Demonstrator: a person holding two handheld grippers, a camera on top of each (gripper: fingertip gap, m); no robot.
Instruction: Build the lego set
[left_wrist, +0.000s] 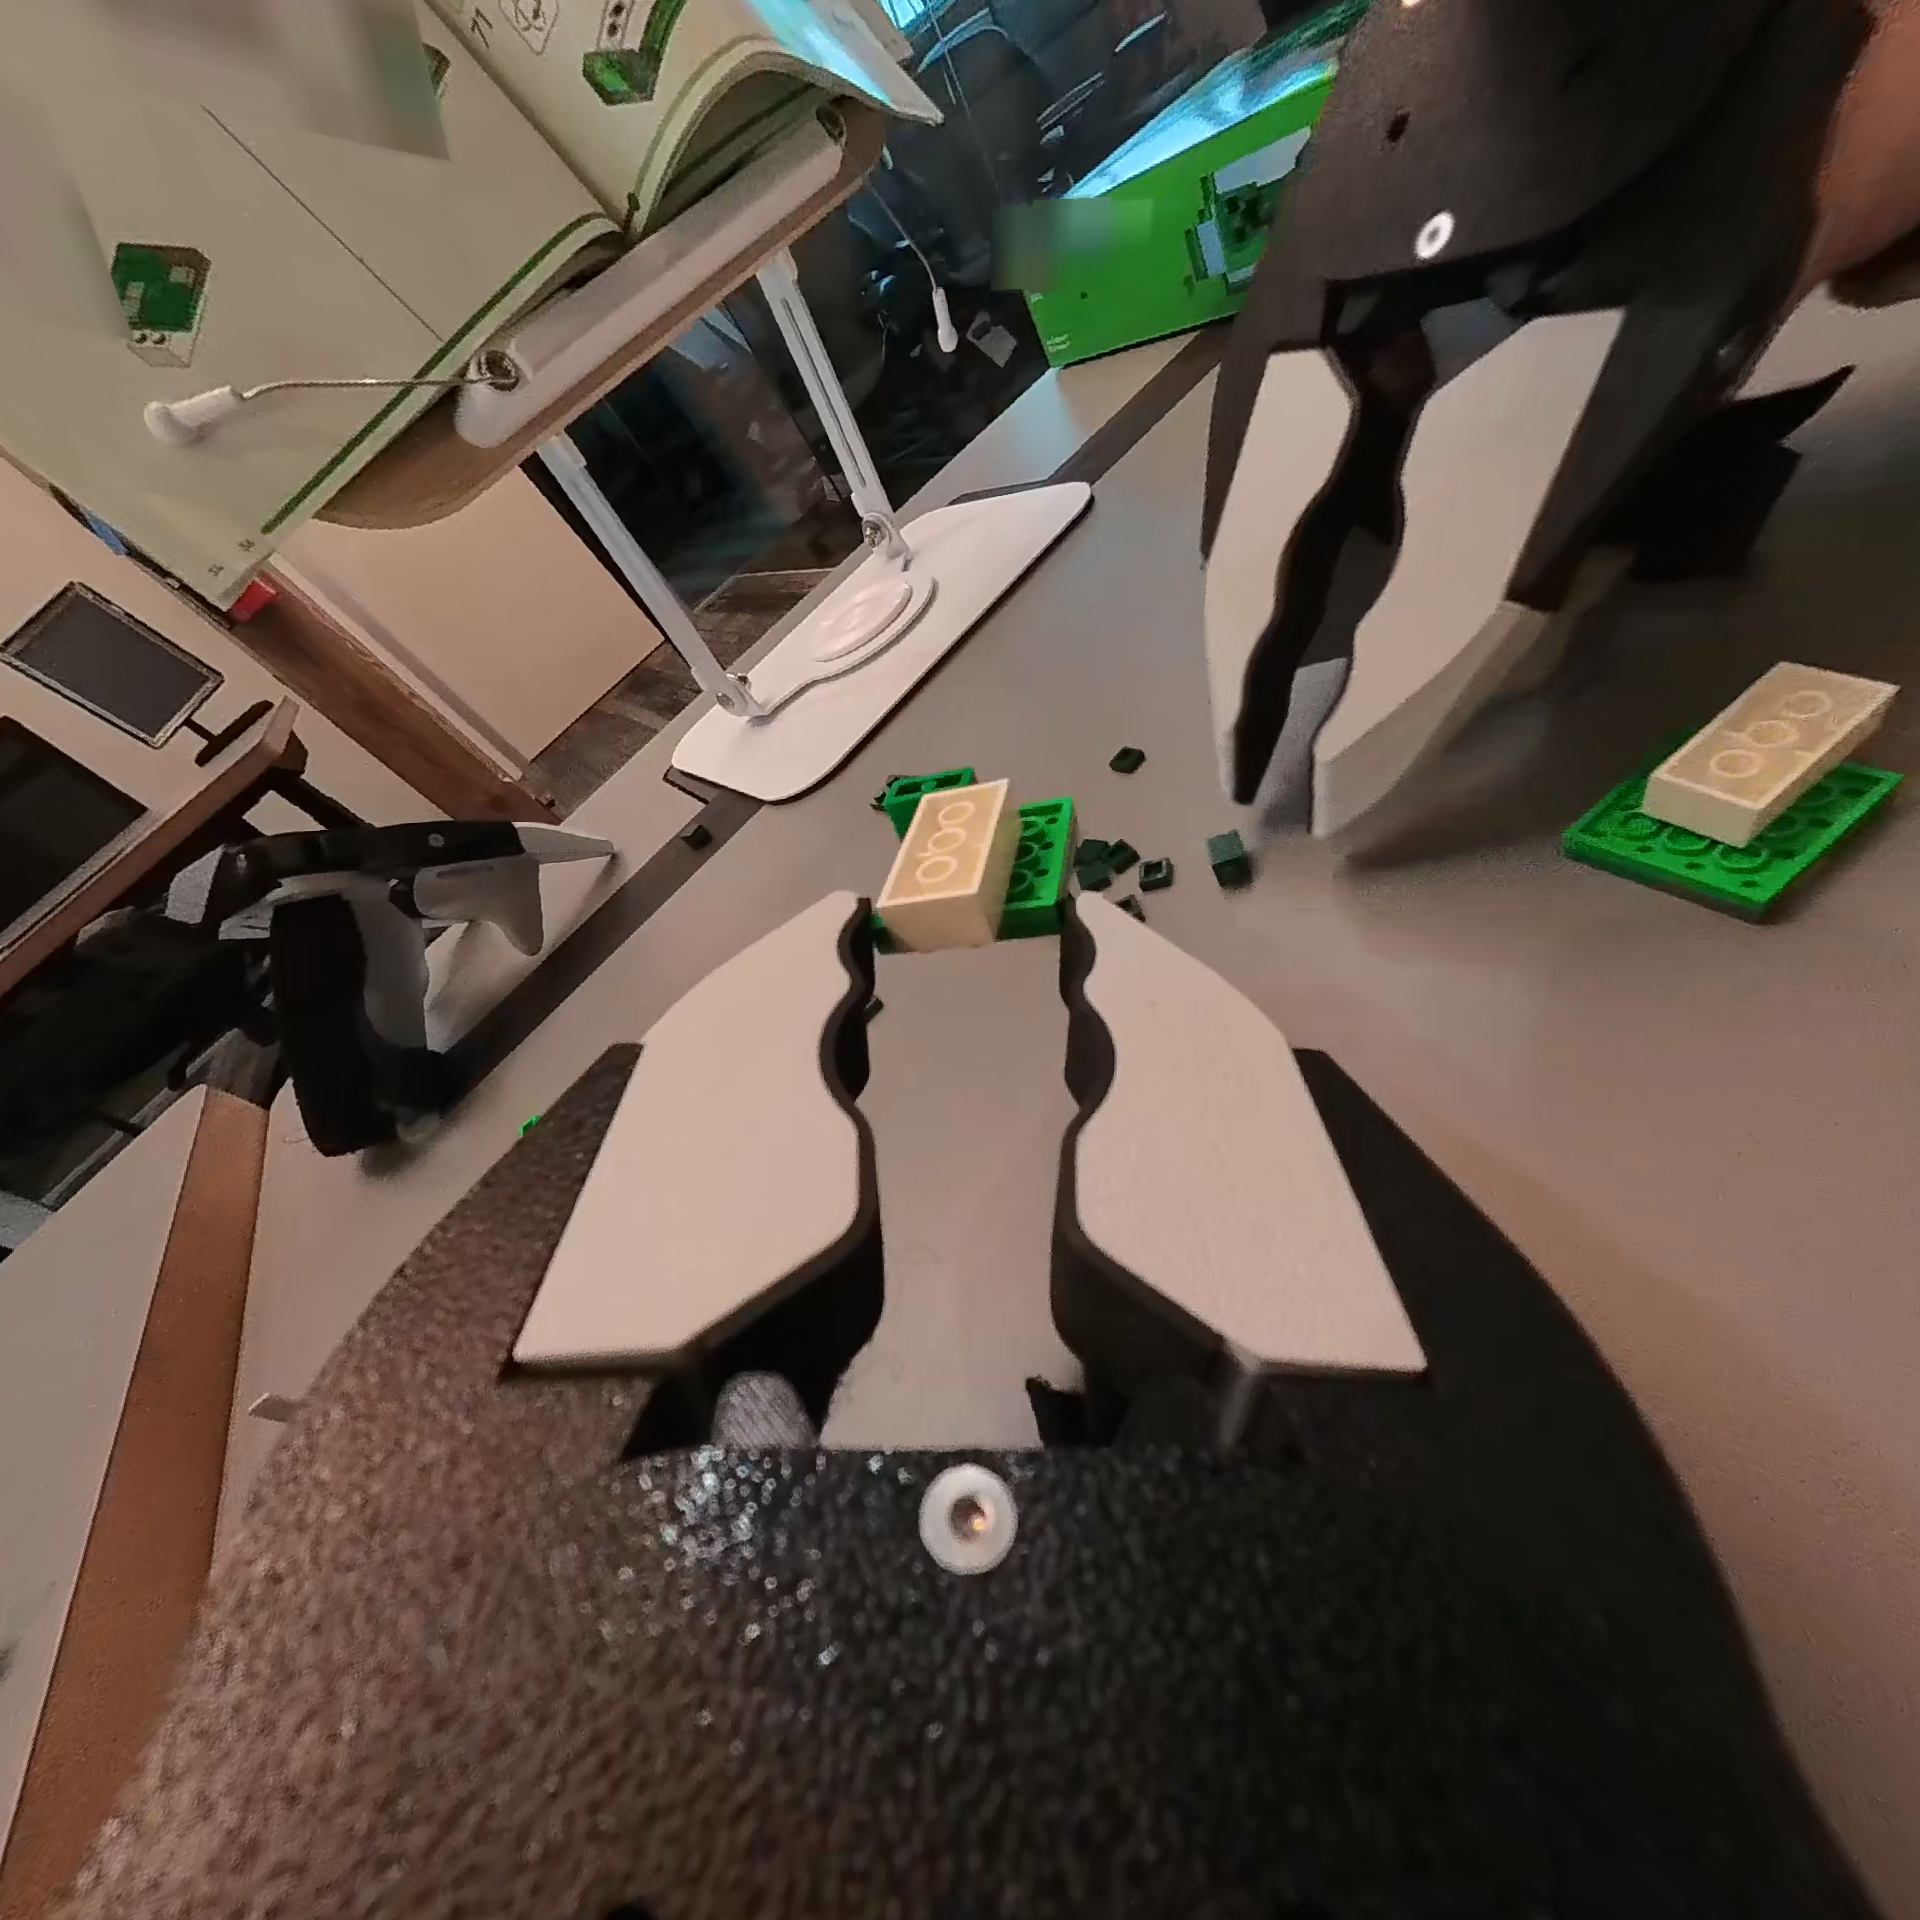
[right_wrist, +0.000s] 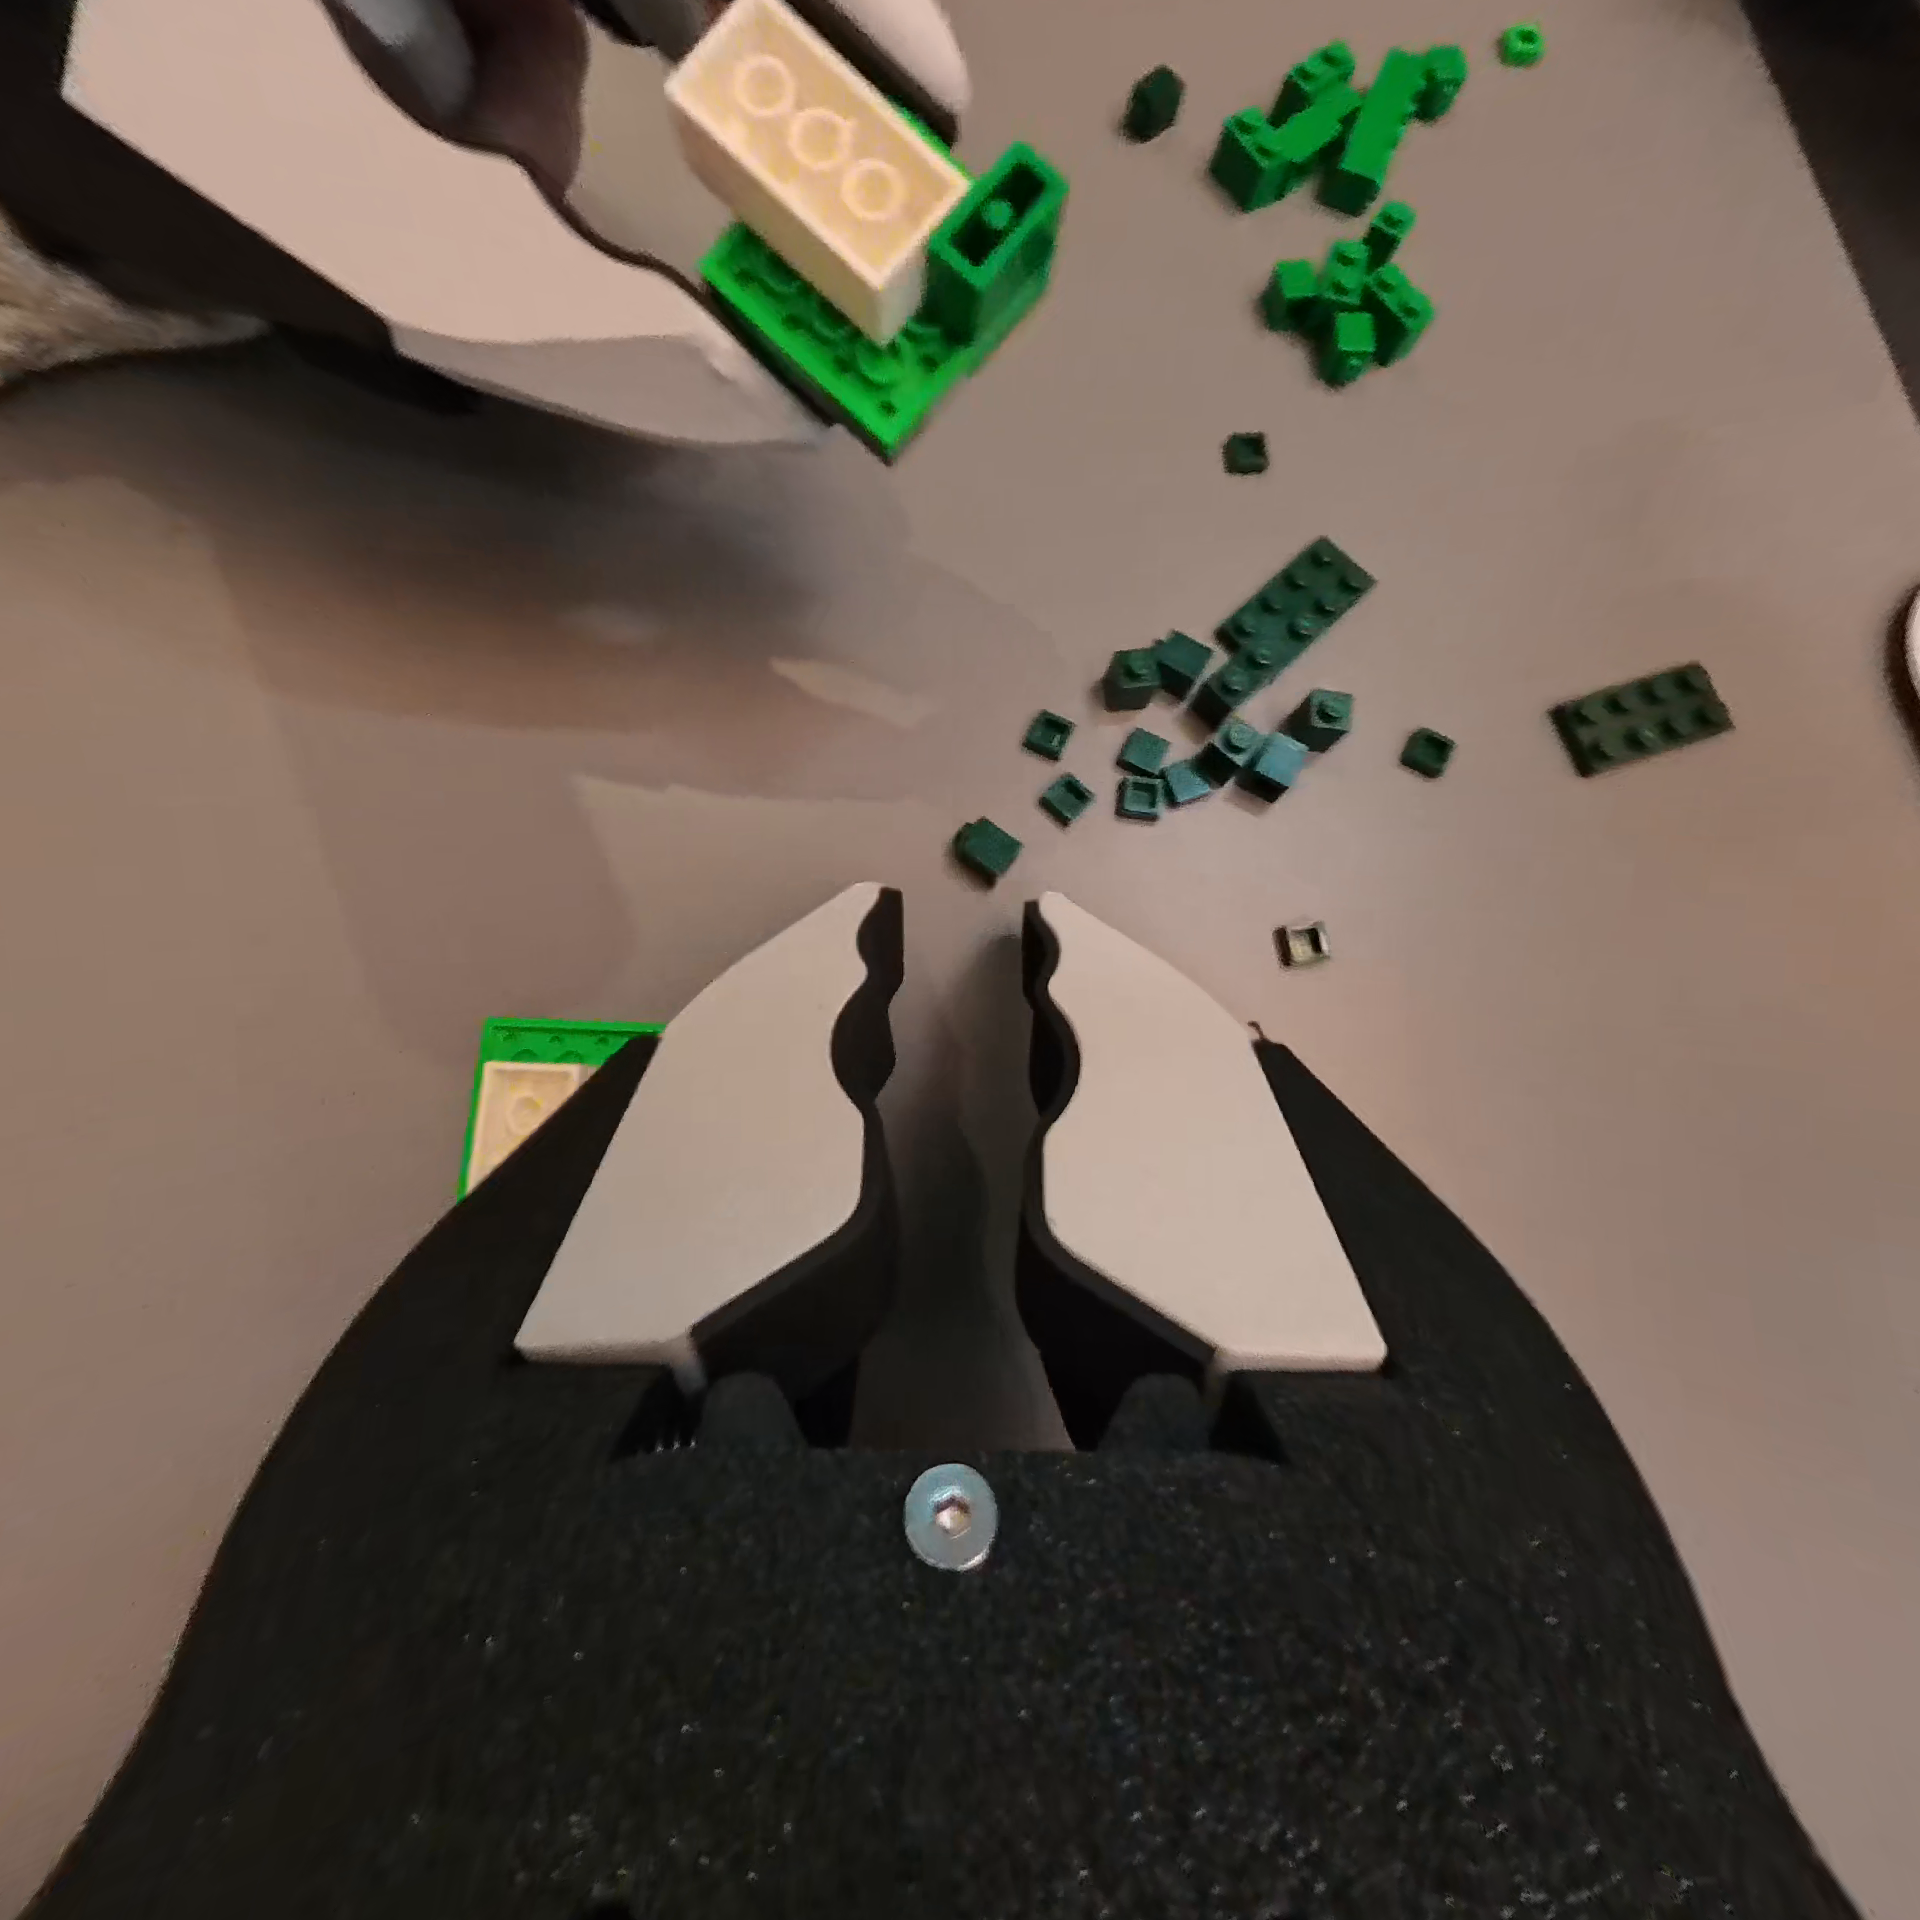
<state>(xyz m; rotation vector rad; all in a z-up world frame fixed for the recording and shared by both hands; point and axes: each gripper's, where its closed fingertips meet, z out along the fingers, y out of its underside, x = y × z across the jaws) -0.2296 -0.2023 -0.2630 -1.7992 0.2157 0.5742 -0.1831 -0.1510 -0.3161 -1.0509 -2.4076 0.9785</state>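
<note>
Lego pieces are lying spread over a grey table (right_wrist: 416, 644), with an open instruction booklet (left_wrist: 260, 208) sitting on a white stand (left_wrist: 883, 634) at the far edge and a green box (left_wrist: 1164, 249) behind it.

Taking up the near part of the left wrist view, the left gripper (left_wrist: 966, 920) is gripping the edges of a bright green plate (right_wrist: 831, 353) between its tips, jaws fairly wide apart; the plate is carrying a cream brick (right_wrist: 821, 166) and a green hollow brick (right_wrist: 997, 239), and is being held tilted off the table.

Nearby, the right gripper (right_wrist: 961, 909) is hanging just above the table with a narrow gap between its tips and nothing in it, close to a small dark green piece (right_wrist: 987, 847).

Beside its left finger, a second green plate (left_wrist: 1735, 842) with a cream block (left_wrist: 1766, 748) is resting flat.

Farther out, dark green bits (right_wrist: 1226, 717) and bright green bricks (right_wrist: 1340, 135) are lying scattered.
</note>
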